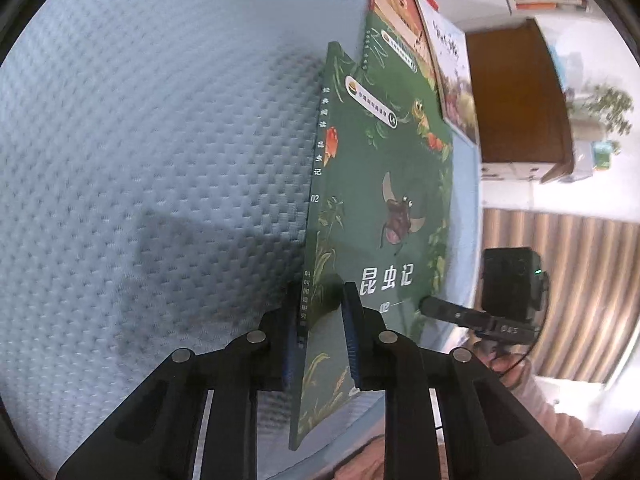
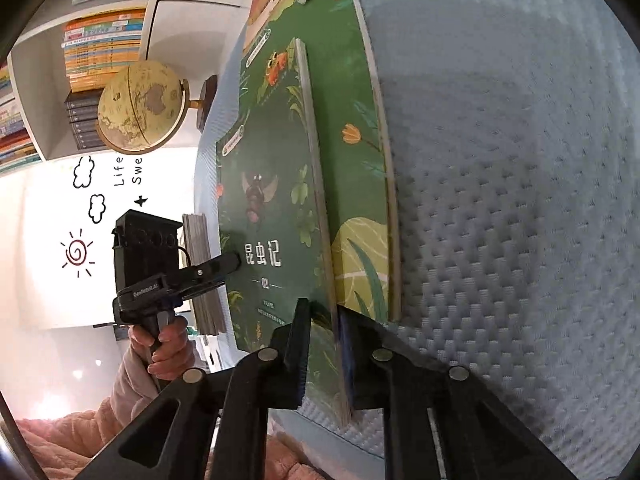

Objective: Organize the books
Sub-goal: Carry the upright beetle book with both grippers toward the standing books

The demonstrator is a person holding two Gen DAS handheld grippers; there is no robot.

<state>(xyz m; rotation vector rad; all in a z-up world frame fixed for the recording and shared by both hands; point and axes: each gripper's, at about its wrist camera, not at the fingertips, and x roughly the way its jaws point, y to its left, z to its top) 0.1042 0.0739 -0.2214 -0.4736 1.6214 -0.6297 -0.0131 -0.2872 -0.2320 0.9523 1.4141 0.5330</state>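
Right gripper (image 2: 324,344) jaws on green book (image 2: 276,200)

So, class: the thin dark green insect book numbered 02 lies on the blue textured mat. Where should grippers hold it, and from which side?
Grip the thin dark green insect book at its near end, one gripper on each long edge: the left gripper on the spine side, the right gripper on the page edge. Both are shut on it there. It is flat and thin, so jaws must straddle an edge.

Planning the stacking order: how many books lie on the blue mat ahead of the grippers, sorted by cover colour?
Green: 2, the clamped book 02 and a larger green book next to it
Orange: 1, the orange book
Pale: 1, the pale flowered book
Total: 4
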